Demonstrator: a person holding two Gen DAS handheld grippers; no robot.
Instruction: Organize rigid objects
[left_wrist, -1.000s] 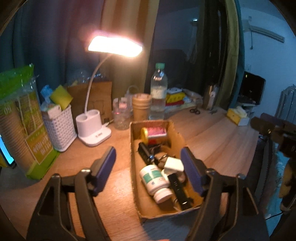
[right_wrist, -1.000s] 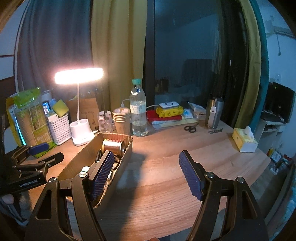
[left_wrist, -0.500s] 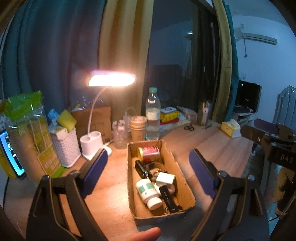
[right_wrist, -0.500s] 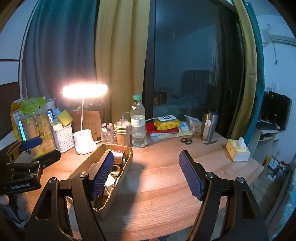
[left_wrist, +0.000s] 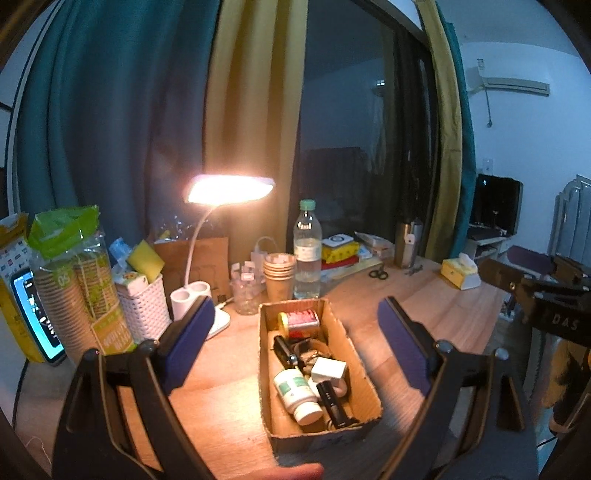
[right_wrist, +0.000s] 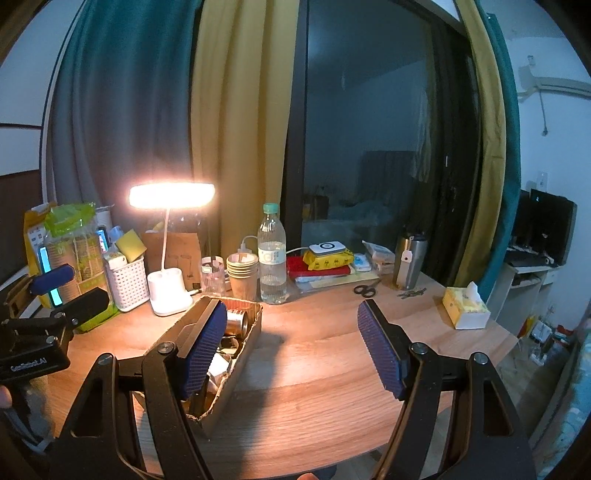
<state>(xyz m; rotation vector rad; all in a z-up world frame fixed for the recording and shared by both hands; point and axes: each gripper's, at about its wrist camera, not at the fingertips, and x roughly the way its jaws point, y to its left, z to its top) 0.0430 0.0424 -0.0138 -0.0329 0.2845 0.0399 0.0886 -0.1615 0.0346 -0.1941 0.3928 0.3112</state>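
Both tools, the left tool and right tool, have pulled back, spread and empty, from the box holding the items, so sorting looks done.

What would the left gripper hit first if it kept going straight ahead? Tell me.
Probably the cardboard box. The left gripper is open and empty, its fingers framing the box, so the white pill bottle and black tubes inside lie dead ahead. Depth is hard to judge through the fisheye.

The cardboard box is brown, the worktop wood-grained, and the claw pads blue and ribbed.
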